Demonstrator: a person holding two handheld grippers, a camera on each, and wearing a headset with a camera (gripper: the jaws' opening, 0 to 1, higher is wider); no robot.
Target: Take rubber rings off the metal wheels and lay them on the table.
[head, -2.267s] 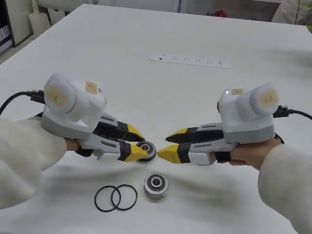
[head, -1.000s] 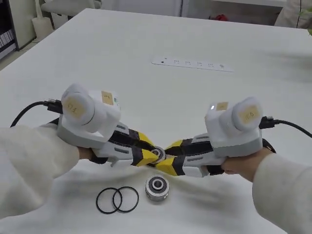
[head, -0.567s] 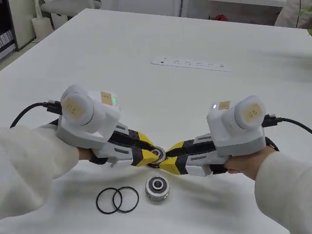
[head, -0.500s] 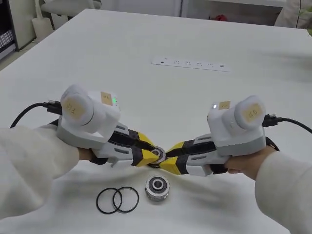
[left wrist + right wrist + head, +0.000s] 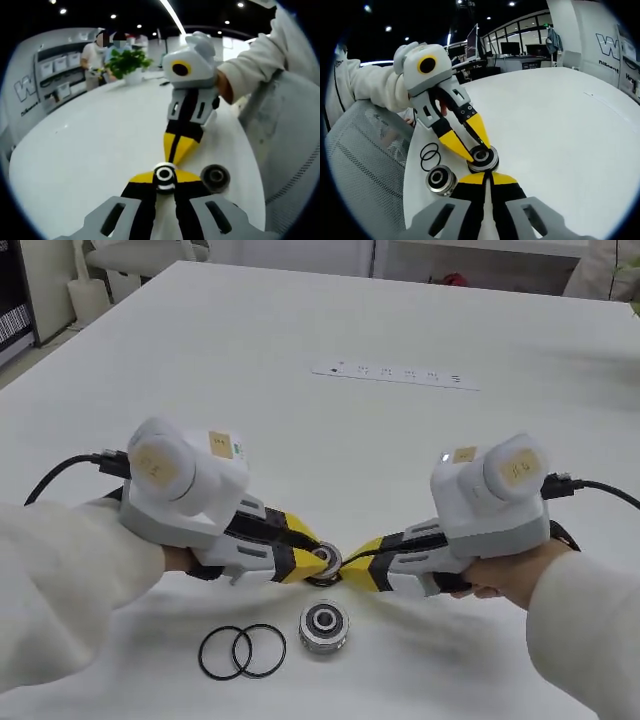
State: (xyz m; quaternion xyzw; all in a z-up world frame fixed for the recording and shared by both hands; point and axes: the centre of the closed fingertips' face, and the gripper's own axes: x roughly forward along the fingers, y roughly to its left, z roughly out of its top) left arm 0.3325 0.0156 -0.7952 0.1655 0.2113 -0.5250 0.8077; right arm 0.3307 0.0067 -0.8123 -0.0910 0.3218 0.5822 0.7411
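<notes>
My left gripper (image 5: 316, 561) is shut on a small metal wheel (image 5: 326, 558) and holds it just above the white table (image 5: 300, 420). In the left gripper view the wheel (image 5: 164, 174) faces me between the yellow tips. My right gripper (image 5: 351, 568) comes from the right, its jaws closed on the black rubber ring at the wheel's rim (image 5: 484, 158). A second wheel (image 5: 324, 627) lies on the table below them. Two black rubber rings (image 5: 240, 651) lie overlapping to its left.
A white power strip (image 5: 395, 373) lies farther back on the table. Black cables run from both grippers toward the table's sides. A potted plant (image 5: 127, 62) stands at the far end, with people behind it.
My right gripper has moved left to the held wheel and its jaws have closed at the rim. The left gripper keeps its hold. The loose wheel and the rings have not moved.
</notes>
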